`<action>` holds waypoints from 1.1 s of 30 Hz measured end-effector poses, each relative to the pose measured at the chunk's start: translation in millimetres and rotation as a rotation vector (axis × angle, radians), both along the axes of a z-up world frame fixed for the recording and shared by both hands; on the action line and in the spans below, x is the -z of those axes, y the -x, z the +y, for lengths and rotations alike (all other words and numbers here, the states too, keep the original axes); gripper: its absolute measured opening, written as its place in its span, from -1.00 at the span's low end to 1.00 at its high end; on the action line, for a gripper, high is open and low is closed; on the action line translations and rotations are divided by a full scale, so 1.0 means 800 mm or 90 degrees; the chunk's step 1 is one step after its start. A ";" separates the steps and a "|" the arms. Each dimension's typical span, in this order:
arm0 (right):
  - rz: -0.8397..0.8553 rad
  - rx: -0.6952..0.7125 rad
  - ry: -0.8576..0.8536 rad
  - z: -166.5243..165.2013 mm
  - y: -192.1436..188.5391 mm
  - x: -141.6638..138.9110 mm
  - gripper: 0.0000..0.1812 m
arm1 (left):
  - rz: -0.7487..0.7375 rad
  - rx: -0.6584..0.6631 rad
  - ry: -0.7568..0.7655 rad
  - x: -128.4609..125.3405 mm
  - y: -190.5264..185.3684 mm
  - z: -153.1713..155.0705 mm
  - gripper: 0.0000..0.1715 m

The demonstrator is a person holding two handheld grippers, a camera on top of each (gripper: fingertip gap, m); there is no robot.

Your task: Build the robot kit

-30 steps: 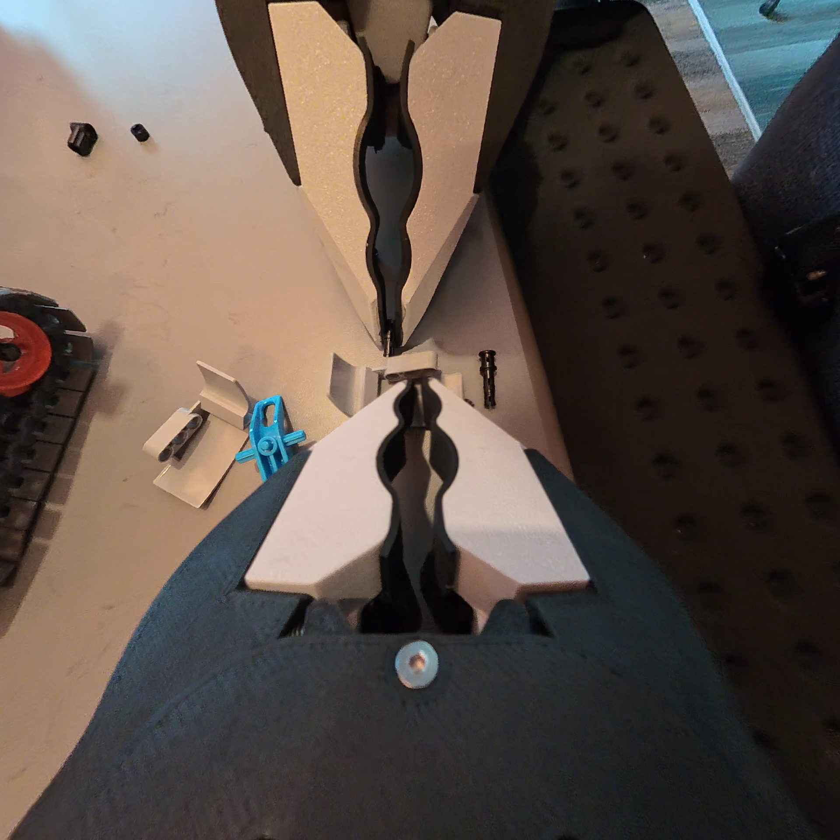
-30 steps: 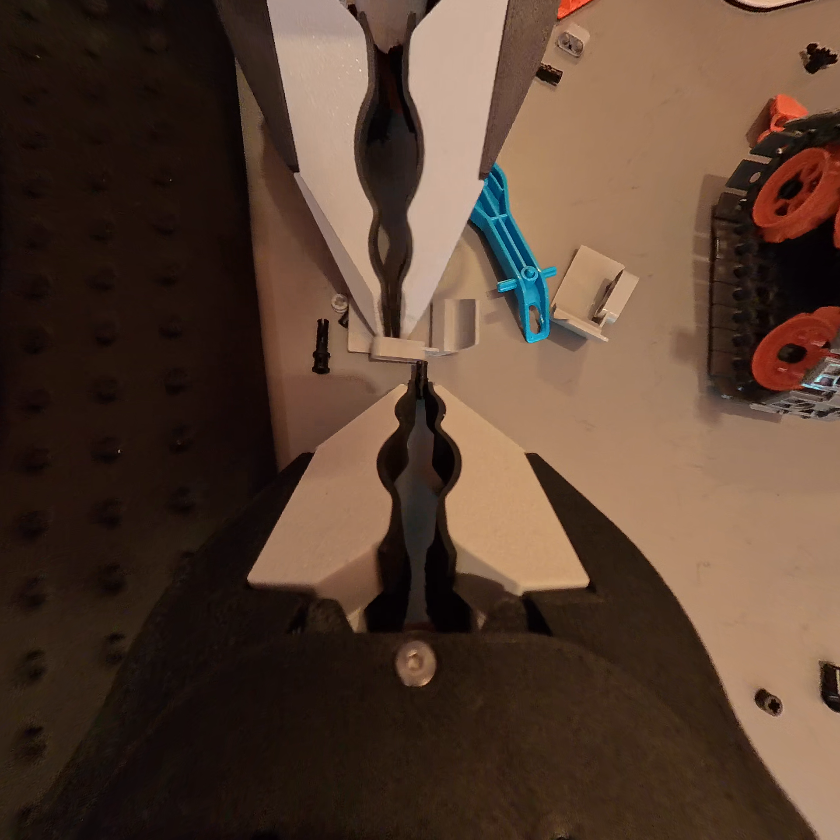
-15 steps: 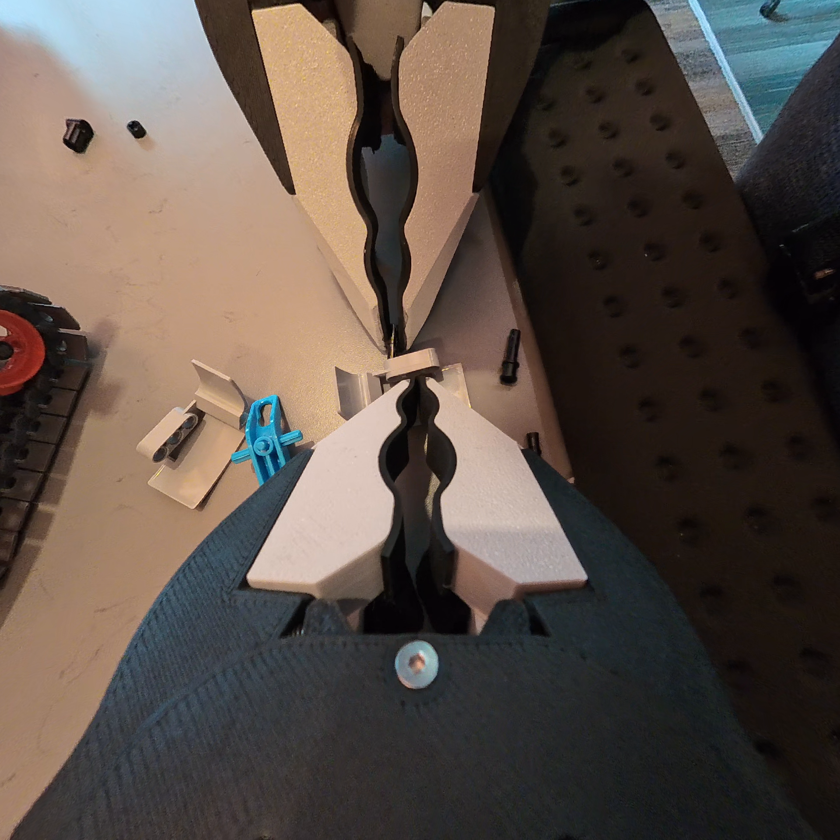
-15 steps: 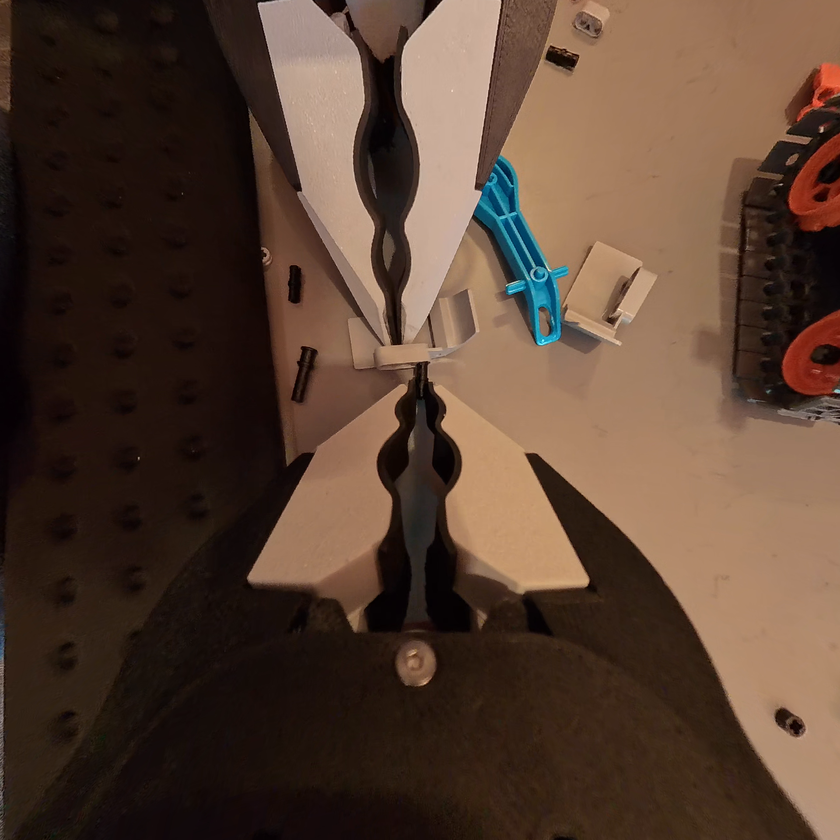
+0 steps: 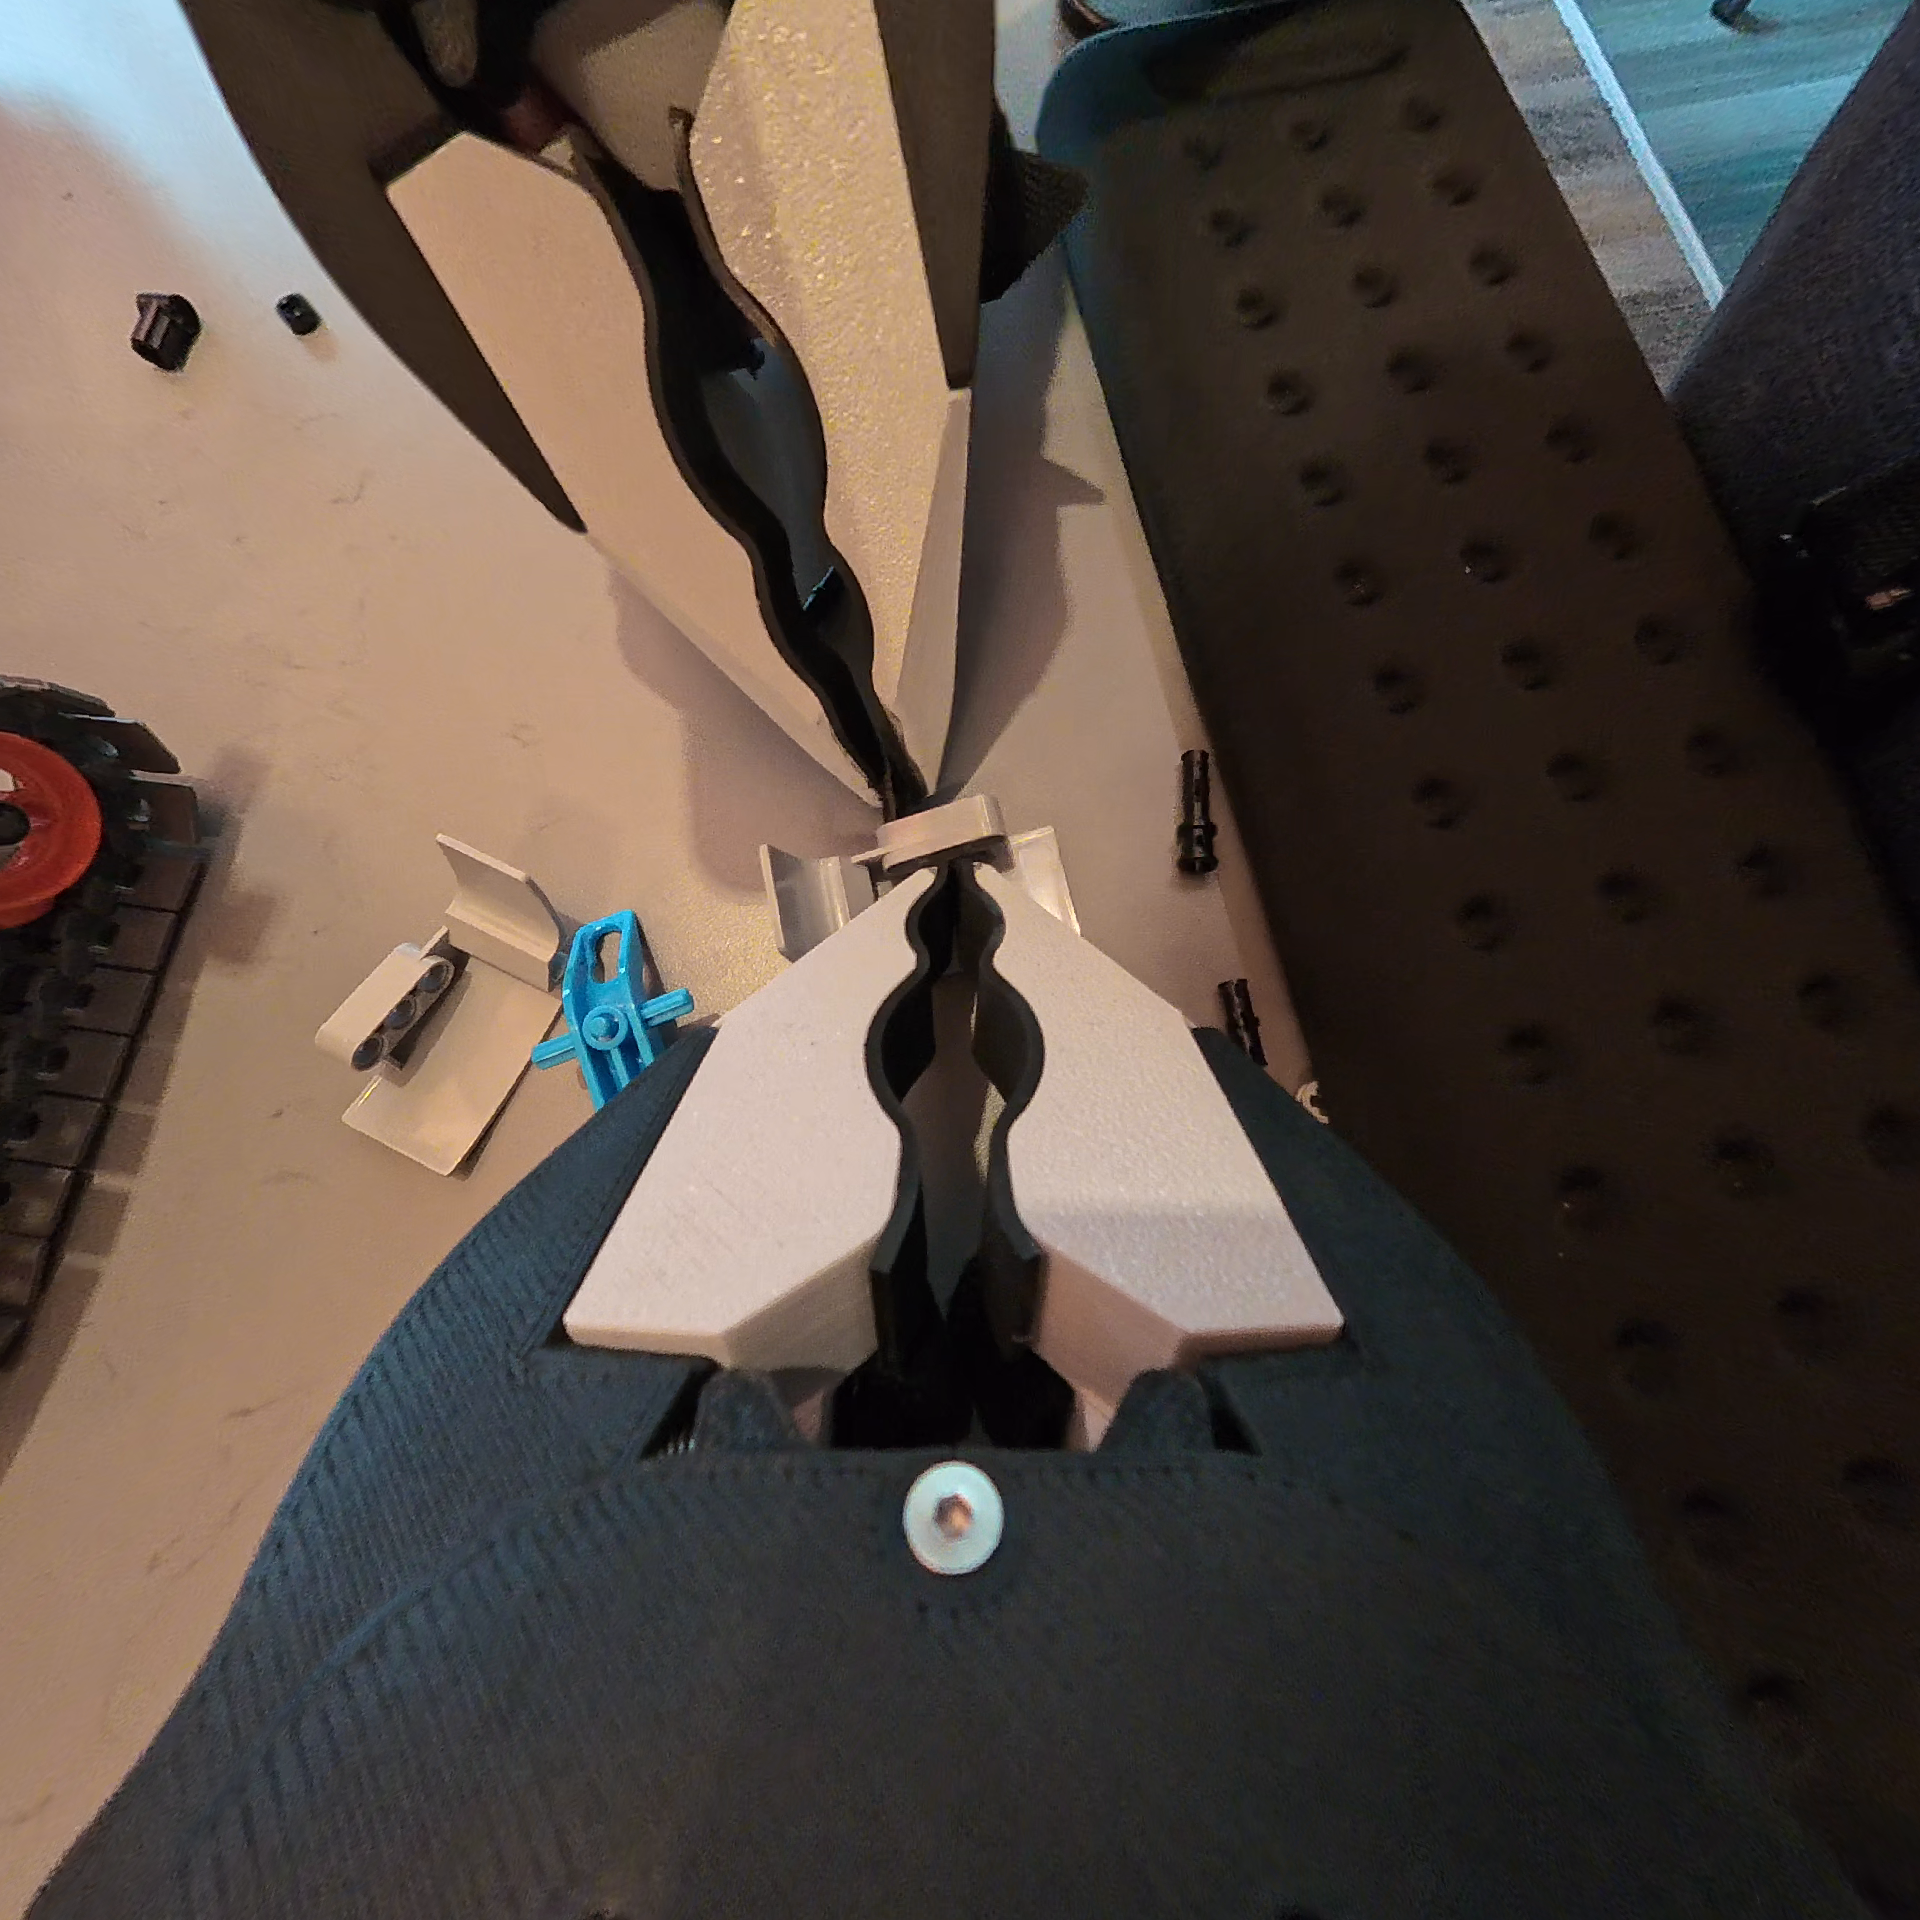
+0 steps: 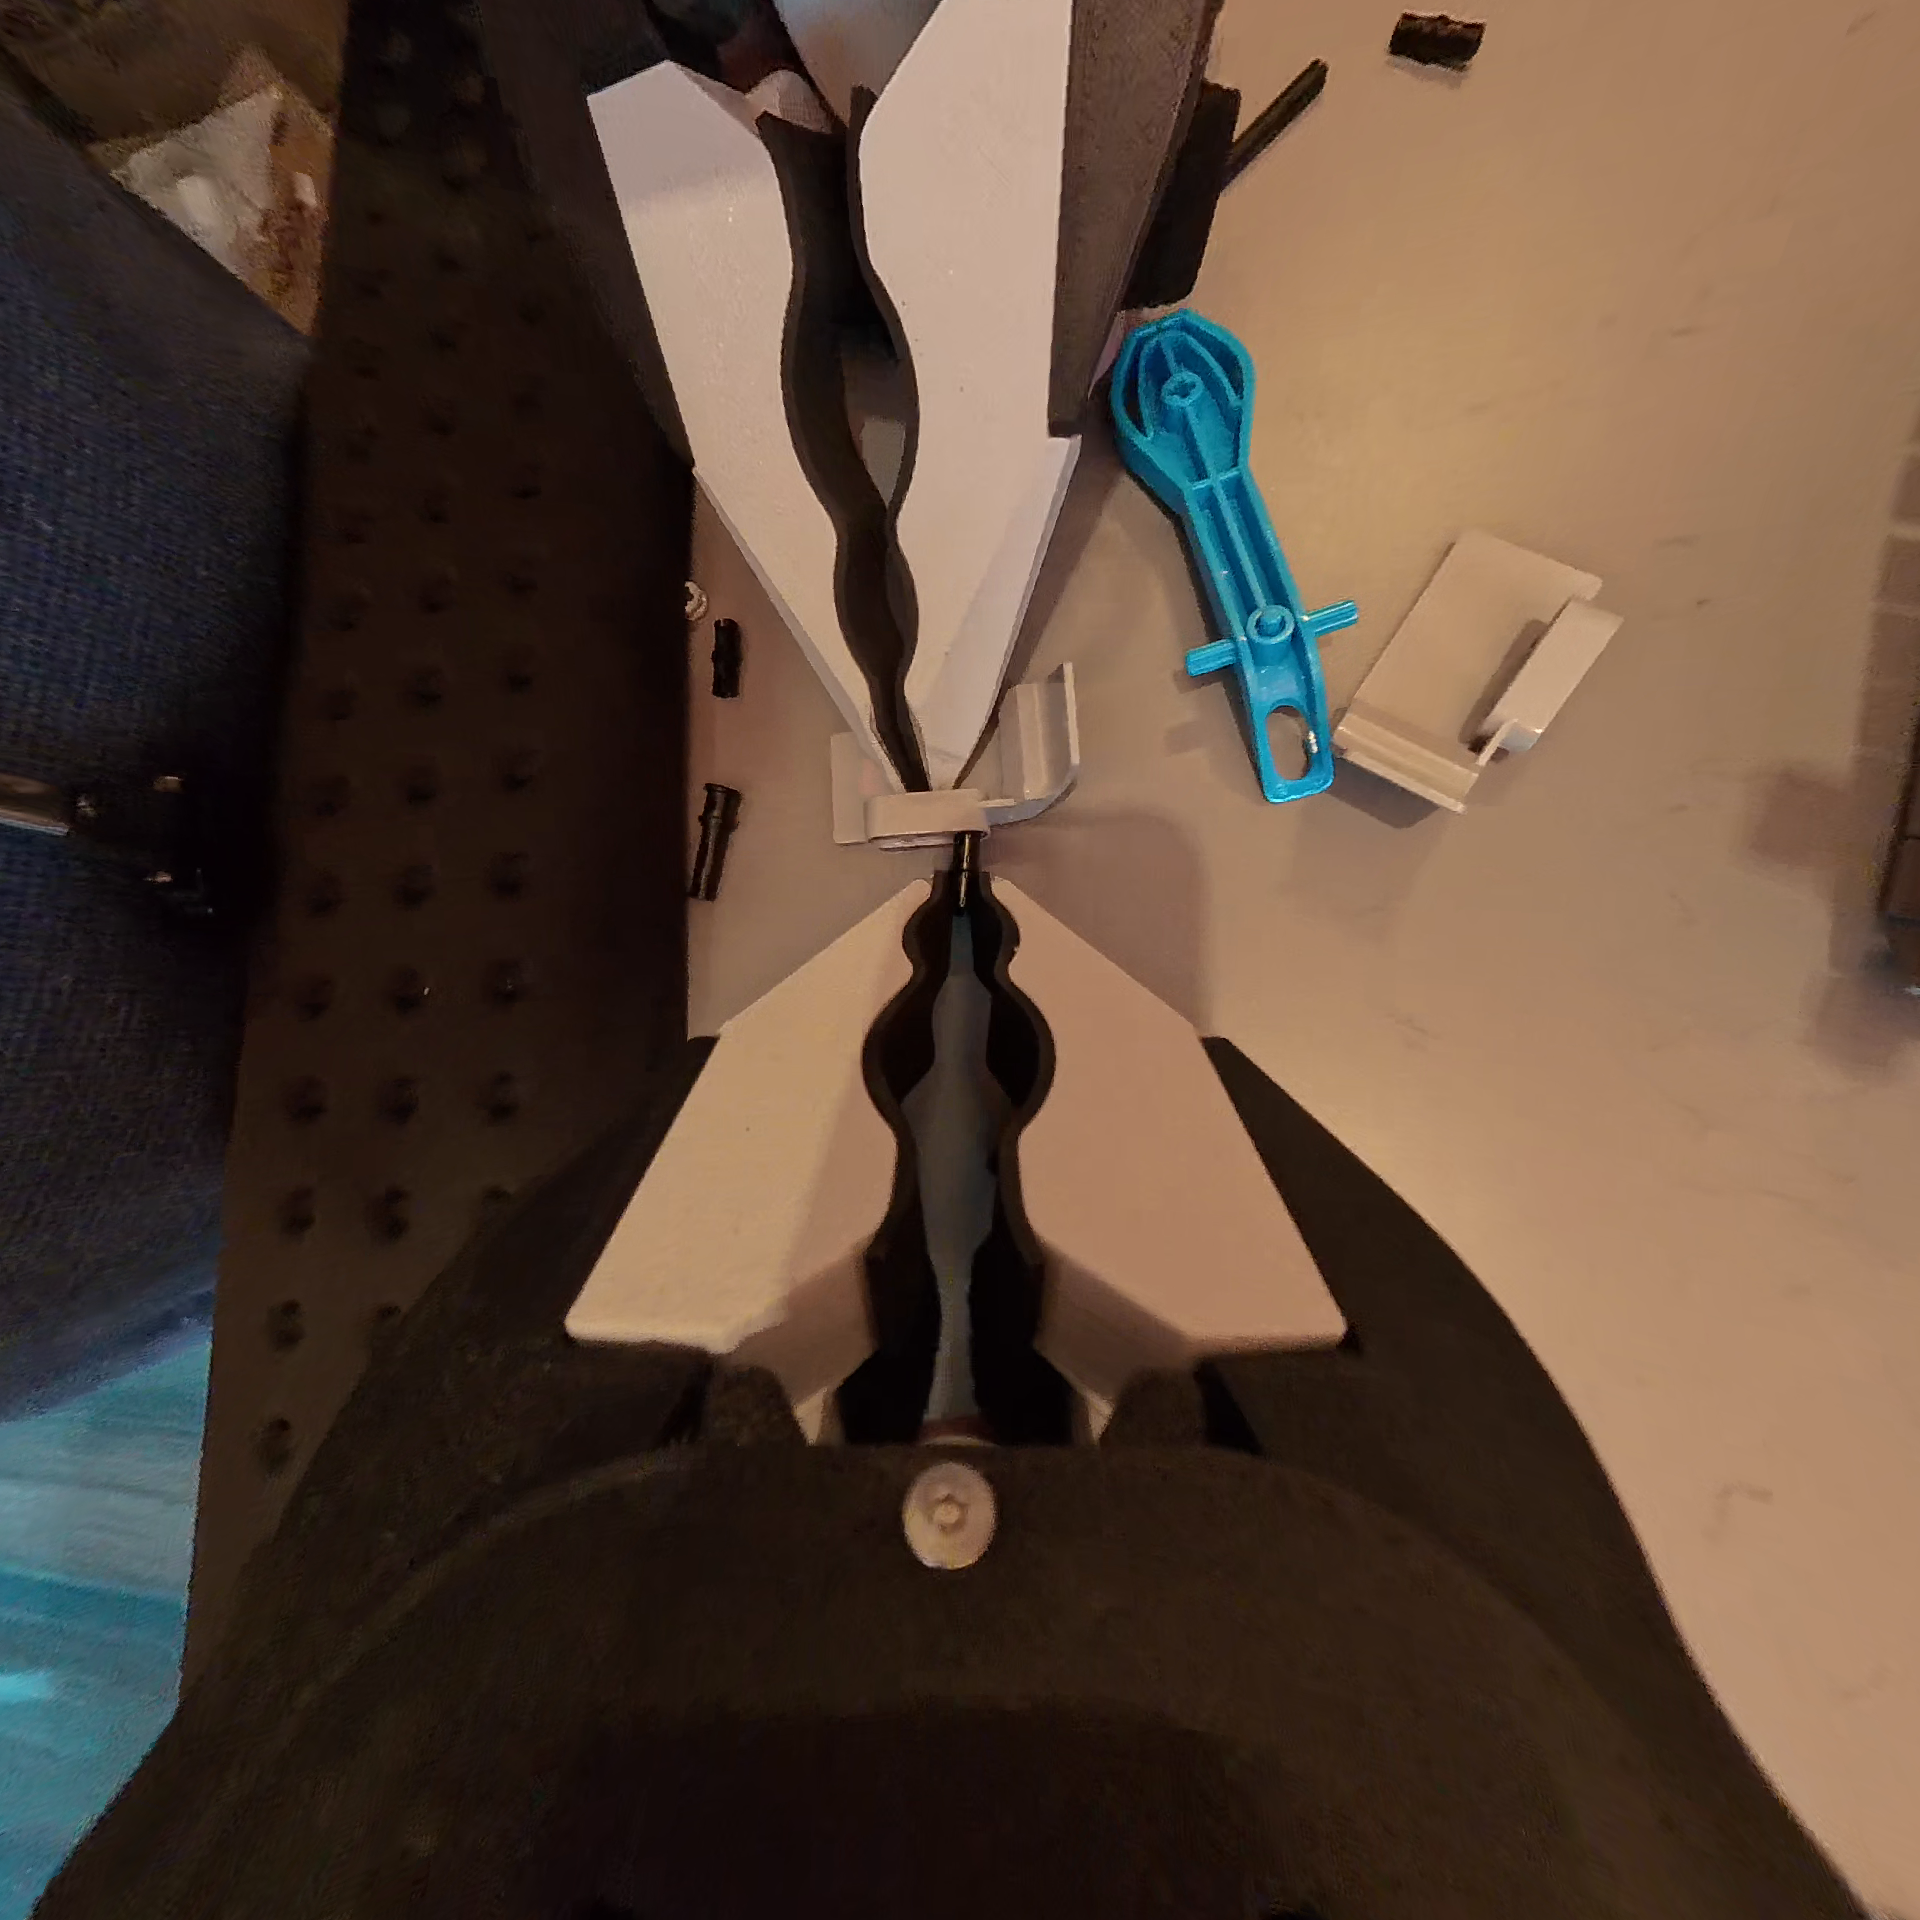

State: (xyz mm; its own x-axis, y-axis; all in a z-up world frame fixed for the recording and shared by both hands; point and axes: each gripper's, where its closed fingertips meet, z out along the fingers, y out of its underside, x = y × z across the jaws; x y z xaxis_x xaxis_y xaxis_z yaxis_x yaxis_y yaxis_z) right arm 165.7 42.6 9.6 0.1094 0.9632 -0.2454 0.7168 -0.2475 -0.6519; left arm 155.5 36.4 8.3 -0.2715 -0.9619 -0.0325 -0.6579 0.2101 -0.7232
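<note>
My left gripper (image 5: pixel 948 868) is pinched tight on a small grey beam (image 5: pixel 940 826), held just above the table (image 5: pixel 364 623). My right gripper (image 6: pixel 961 883) is squeezed shut on a tiny black pin (image 6: pixel 964 860). The two point straight at each other, tip to tip. The pin sticks forward and its end touches the beam's side, near one end.

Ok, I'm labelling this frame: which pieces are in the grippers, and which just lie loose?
In the grippers: grey beam in left gripper; black pin in right gripper.
Loose: blue tool, grey panel, spare pins, tracked wheel.
</note>
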 end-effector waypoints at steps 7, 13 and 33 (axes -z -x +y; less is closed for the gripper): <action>0.035 0.005 0.104 -0.001 0.001 -0.002 -1.00 | -0.006 0.005 -0.018 0.000 0.000 0.000 -1.00; 0.033 -0.019 0.137 0.000 0.003 -0.002 -0.99 | -0.010 0.013 -0.029 0.000 0.000 -0.002 -1.00; 0.034 -0.076 0.098 -0.008 0.008 -0.002 -0.99 | -0.019 0.077 -0.052 0.000 0.002 -0.013 -1.00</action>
State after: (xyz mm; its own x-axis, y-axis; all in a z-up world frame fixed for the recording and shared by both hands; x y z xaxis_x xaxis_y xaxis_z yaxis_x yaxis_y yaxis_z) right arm 159.4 36.0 11.2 -0.0212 0.9192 -0.3932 0.7122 -0.2621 -0.6512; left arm 153.6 26.2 8.7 -0.3829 -0.9161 -0.1193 -0.6022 0.3454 -0.7198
